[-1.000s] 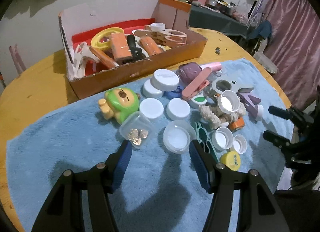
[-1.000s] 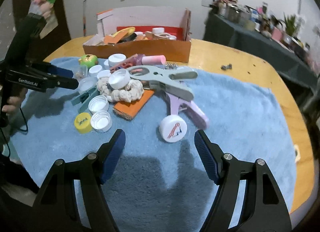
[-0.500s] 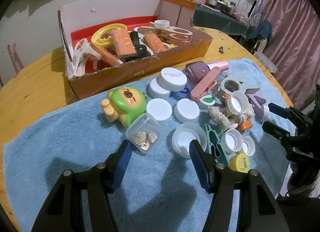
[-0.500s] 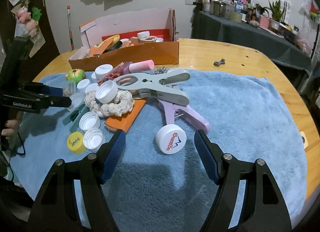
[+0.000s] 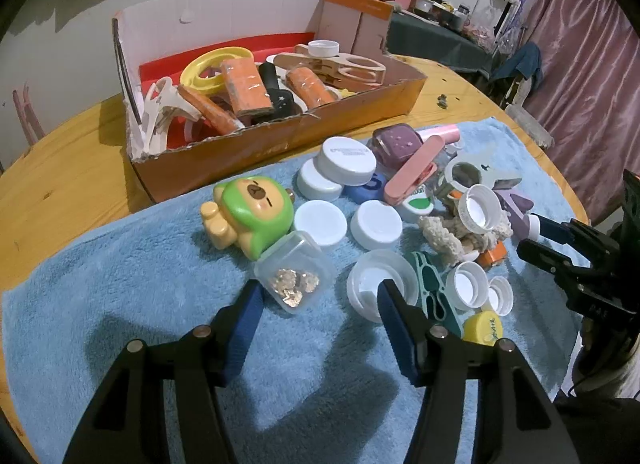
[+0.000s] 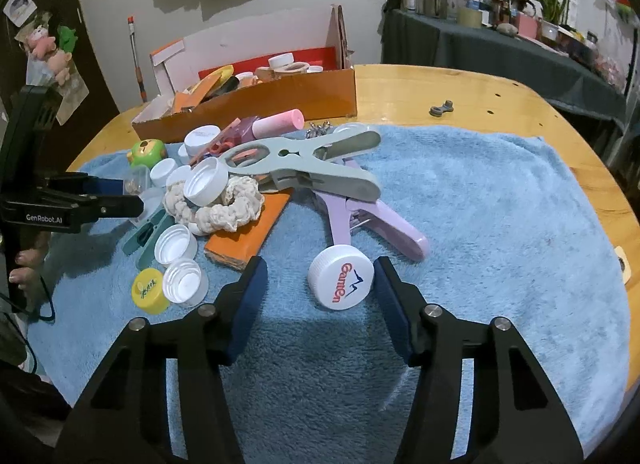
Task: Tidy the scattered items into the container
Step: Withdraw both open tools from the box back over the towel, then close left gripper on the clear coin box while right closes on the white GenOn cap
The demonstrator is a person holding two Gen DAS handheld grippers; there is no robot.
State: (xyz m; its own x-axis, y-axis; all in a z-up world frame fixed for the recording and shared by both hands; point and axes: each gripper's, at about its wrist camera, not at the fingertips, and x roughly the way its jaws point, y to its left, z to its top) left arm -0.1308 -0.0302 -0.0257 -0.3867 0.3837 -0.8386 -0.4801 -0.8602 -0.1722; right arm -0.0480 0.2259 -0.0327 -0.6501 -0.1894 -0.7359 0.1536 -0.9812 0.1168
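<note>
On the blue towel [image 5: 120, 304], the left gripper [image 5: 320, 300] stands apart, closing, a clear plastic tub [image 5: 294, 278] between its jaws. The right gripper [image 6: 320, 284] is closing around a white printed cap [image 6: 341, 278], seemingly touching one pad. Behind sits the cardboard box [image 5: 280, 136].

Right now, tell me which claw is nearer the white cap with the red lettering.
Right. The right claw brackets the white cap with red lettering, jaws closing, one pad at its edge. The left claw is across the pile, by the small clear box.
</note>
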